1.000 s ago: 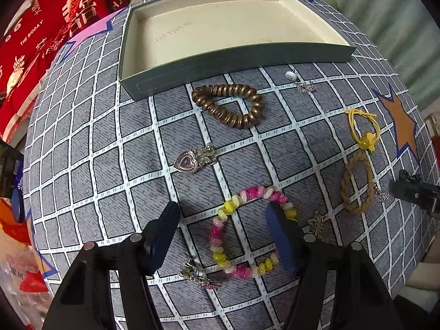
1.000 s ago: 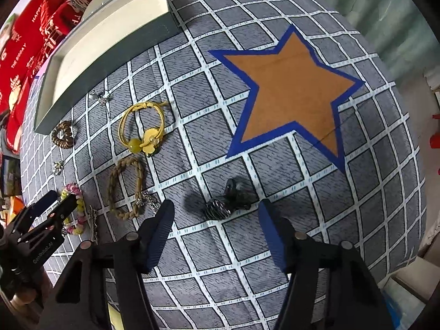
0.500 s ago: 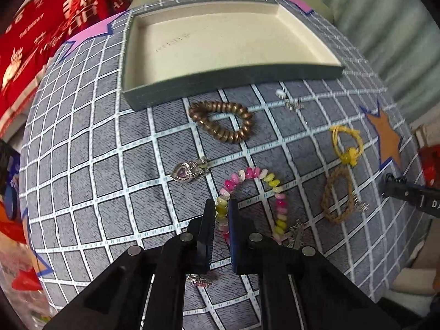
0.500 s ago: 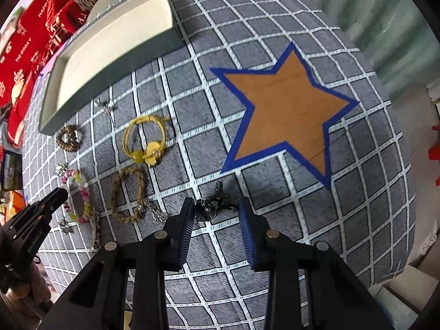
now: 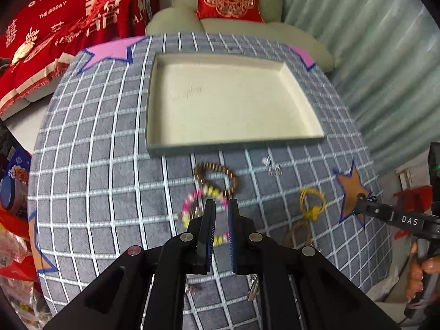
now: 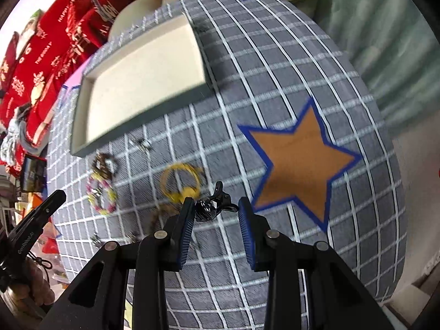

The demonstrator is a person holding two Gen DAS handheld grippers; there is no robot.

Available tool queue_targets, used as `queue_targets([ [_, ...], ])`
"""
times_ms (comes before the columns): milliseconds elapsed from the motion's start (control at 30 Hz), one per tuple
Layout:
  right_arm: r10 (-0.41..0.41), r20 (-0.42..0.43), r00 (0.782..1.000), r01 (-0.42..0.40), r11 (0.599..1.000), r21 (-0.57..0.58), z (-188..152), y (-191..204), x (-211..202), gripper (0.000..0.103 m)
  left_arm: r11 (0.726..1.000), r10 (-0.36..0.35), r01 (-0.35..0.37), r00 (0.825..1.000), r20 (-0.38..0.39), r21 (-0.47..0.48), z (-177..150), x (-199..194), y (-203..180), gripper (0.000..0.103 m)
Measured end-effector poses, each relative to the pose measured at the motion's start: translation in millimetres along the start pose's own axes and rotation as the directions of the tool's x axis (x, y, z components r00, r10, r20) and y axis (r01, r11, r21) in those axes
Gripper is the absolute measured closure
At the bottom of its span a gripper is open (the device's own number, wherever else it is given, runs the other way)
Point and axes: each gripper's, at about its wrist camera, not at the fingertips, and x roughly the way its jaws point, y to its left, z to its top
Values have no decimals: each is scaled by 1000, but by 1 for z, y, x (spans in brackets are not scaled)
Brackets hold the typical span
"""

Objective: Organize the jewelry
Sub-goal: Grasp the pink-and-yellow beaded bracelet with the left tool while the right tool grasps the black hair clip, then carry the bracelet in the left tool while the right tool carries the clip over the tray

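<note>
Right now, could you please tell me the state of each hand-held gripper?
Left hand-held gripper: shut on the pink-and-yellow bead bracelet.
Right hand-held gripper: shut on the dark metal charm.

Left gripper (image 5: pixel 220 211): fingers nearly together, narrow gap, pointing 12 o'clock. Right gripper (image 6: pixel 216 211): fingers parted wider, dark item wedged between, against its left finger.
</note>
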Motion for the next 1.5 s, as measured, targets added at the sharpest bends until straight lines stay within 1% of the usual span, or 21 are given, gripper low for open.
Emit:
queue_targets([
  [33, 8, 4, 1000, -8, 1000, -9, 10, 2, -2, 68, 1000, 3, -3, 1000, 4, -2, 3, -1, 0, 84],
  [67, 13, 8, 1000, -13, 1000, -17, 8, 1, -6, 68, 1000, 10, -10, 1000, 4, -5, 5, -1, 1, 84],
  [100, 18, 13, 1000, -17, 999, -32, 16, 5, -8, 68, 999, 35, -35, 999, -1, -9, 6, 2, 3, 84],
  [167, 28, 14, 1000, -27, 998, -53, 15, 11, -6, 68, 995, 95, -96, 995, -34, -29, 4, 11, 9, 84],
  [200, 35, 10, 999, -34, 998, -59, 11, 19, 1, 68, 993, 107, -110, 993, -53, -47, 2, 15, 12, 84],
  [233, 42, 5, 999, -41, 997, -64, 5, 21, 2, 68, 991, 101, -108, 991, -87, -77, 0, 21, 17, 84],
  [267, 46, -1, 999, -46, 997, -68, -1, 24, 7, 68, 989, 86, -98, 990, -110, -106, -3, 25, 21, 79],
  [300, 51, -10, 999, -52, 996, -72, -1, 25, 10, 68, 985, 68, -87, 989, -130, -146, -6, 30, 27, 45],
  [333, 55, -17, 998, -57, 996, -74, -3, 26, 11, 68, 979, 73, -97, 988, -133, -180, -10, 32, 32, 19],
  [367, 59, -23, 998, -61, 995, -75, -5, 26, 14, 68, 972, 102, -127, 986, -130, -199, -14, 31, 34, 0],
  [400, 62, -29, 998, -64, 995, -75, -8, 26, 14, 68, 964, 131, -153, 985, -112, -217, -18, 30, 36, 0],
  [567, 69, -54, 996, -72, 995, -65, -13, 24, 22, 68, 956, 154, -194, 970, -186, -220, -25, 50, 37, 0],
  [633, 66, -58, 996, -69, 996, -63, -14, 22, 23, 68, 954, 144, -194, 965, -219, -227, -28, 64, 37, 12],
  [667, 64, -59, 996, -68, 996, -64, -13, 22, 24, 68, 955, 125, -183, 962, -242, -232, -28, 71, 37, 21],
  [767, 60, -57, 997, -64, 996, -63, -14, 20, 23, 68, 953, 139, -201, 956, -258, -229, -29, 82, 35, 24],
  [833, 56, -55, 997, -60, 996, -63, -14, 17, 22, 68, 957, 160, -210, 958, -239, -200, -28, 82, 28, 40],
  [867, 56, -55, 997, -59, 996, -61, -14, 16, 22, 68, 959, 168, -213, 958, -231, -185, -28, 82, 25, 64],
  [900, 50, -56, 997, -54, 997, -62, -14, 15, 21, 68, 964, 162, -203, 960, -227, -171, -27, 83, 23, 85],
  [1033, 49, -53, 997, -52, 997, -57, -15, 13, 20, 68, 972, 117, -155, 972, -205, -178, -25, 77, 14, 85],
  [1267, 67, -45, 997, -70, 995, -66, -10, 16, 15, 68, 978, 72, -96, 988, -137, -185, -32, 36, 5, 85],
  [1500, 97, -17, 995, -98, 988, -119, 12, 32, 4, 68, 982, 35, -43, 998, -43, -185, 7, 7, 16, 85],
])
